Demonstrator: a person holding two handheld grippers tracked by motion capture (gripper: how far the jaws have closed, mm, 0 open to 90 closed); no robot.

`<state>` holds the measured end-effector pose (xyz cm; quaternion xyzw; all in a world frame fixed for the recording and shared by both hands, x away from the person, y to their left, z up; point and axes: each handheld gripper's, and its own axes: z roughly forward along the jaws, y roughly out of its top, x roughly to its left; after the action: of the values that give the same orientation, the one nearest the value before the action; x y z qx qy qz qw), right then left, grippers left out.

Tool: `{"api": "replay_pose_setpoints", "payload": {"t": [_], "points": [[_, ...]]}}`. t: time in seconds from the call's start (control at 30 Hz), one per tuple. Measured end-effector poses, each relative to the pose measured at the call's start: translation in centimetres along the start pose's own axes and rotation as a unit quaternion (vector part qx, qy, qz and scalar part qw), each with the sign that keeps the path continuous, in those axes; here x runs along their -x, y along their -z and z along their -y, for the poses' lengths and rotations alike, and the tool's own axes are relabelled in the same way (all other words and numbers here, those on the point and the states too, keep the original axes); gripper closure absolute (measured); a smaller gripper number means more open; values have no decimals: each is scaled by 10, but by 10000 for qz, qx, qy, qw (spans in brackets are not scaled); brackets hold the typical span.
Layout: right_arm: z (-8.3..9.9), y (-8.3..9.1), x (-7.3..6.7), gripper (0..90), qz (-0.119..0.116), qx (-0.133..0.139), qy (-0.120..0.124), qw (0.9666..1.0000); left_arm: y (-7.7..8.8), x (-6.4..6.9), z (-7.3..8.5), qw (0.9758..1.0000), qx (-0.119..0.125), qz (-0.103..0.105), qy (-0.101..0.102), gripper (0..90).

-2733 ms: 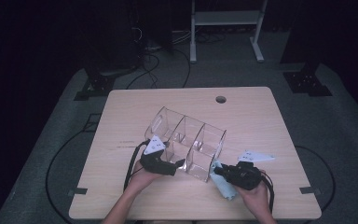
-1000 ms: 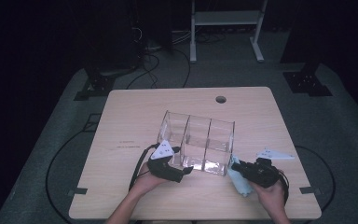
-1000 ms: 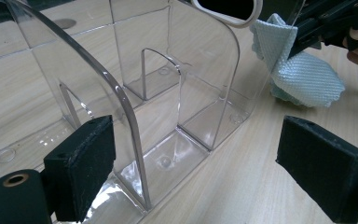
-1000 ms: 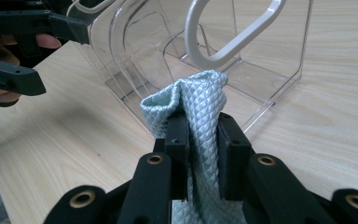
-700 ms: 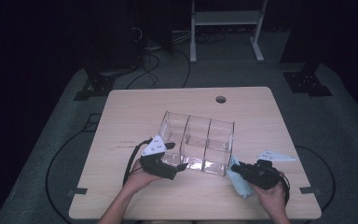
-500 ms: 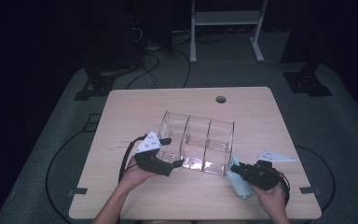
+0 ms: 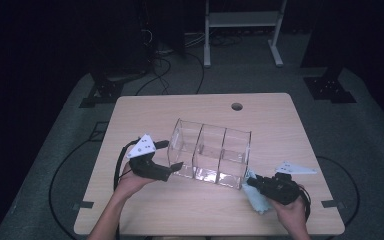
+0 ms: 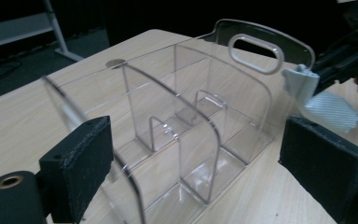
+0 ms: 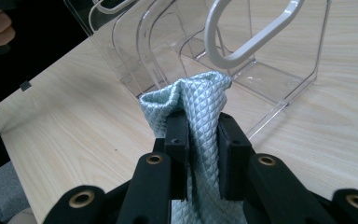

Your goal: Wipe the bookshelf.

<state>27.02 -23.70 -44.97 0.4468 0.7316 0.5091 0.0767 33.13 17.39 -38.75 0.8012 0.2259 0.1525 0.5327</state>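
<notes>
Grips a bunched fold of pale blue quilted cloth (image 9: pixel 200 98) hard between the closed jaws of the right gripper (image 9: pixel 198 135), leaving a rounded wad proud of the tips. Probably does so to offer a soft pad for wiping, with no hard edge to meet plastic. Points that wad at one end wall of a clear plastic organizer (image 7: pixel 210 150), just below the oval handle cut-out (image 9: pixel 242 42). Looks very near the wall, perhaps touching; cannot tell which. Lets the rest of the cloth hang down onto the worktop (image 7: pixel 180 212) beneath the hand.

Holds the jaws of the left gripper (image 8: pixel 200 170) wide apart, clamping nothing. Straddles the organizer's opposite end wall, with the thin clear edge rising between the two pads and nearer to one of them; shows no pinch. Seems so placed to brace or catch the organizer against a push from the cloth side, since a light clear box like this would likely slide on smooth wood.

Has the organizer standing upright with its open top up, a little askew, near the middle of the worktop and between the two grippers. Divides it into three compartments by two partitions, all of them empty, so nothing hinders a wipe inside or out.

Farther out, shows a round cable hole (image 7: pixel 237 106) near the worktop's far edge, then dark floor with cables and a pale metal frame (image 7: pixel 242 20).
</notes>
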Motion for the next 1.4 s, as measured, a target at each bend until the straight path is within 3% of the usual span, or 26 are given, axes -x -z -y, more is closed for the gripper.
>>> {"api": "replay_pose_setpoints", "payload": {"t": [0.1,0.37,0.47,0.83,0.97,1.2,1.4], "points": [[1,1,-4,763,-26,-3,28,10000,-2,-6,6,9999,-110,-73,10,91],[3,2,-17,761,-19,-79,285,9996,-18,-22,17,9991,-331,69,244,91],[2,0,-12,759,37,-71,231,9997,-28,-25,19,9986,-459,138,205,103],[-3,1,0,761,170,-52,154,9997,-34,-28,21,9987,-389,276,170,223],[-6,2,8,761,228,-13,95,9997,-34,-24,20,9983,-431,376,118,236],[-13,7,30,765,536,92,28,9985,-40,-12,18,9966,-508,640,-72,243],[-15,9,36,764,582,121,-8,9982,-47,-16,20,9974,-487,523,27,236]]}}
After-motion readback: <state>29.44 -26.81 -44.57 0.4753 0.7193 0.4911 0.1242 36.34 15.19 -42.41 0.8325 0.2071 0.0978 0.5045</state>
